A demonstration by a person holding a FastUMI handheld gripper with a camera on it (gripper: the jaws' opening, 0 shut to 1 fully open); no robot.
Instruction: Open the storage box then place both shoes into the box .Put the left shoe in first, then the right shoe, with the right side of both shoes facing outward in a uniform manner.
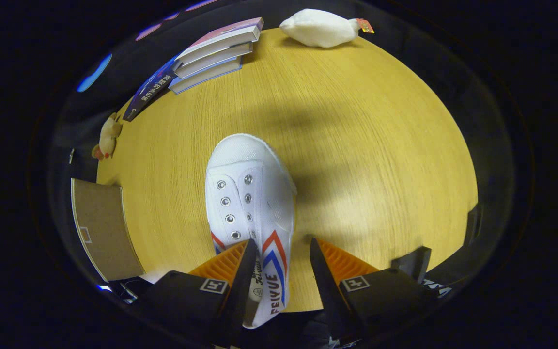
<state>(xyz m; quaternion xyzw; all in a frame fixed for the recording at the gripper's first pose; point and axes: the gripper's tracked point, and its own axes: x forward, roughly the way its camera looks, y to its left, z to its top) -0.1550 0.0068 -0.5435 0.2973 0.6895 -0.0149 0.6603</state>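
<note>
A white canvas shoe (250,194) with red and blue side stripes lies on the wooden table (366,145), toe pointing away from me. My gripper (282,240) is open at the shoe's heel end. One finger sits over the shoe's opening and the other stands outside its striped side, with a strip of table showing between that finger and the shoe. The striped side wall is between the fingers. A brown cardboard box (100,228) stands to the left of the shoe at the table's edge; I cannot tell whether it is open.
A stack of books (211,53) lies at the far left of the table. A white plush toy (320,28) rests at the far edge, and a small duck toy (108,135) sits at the left edge.
</note>
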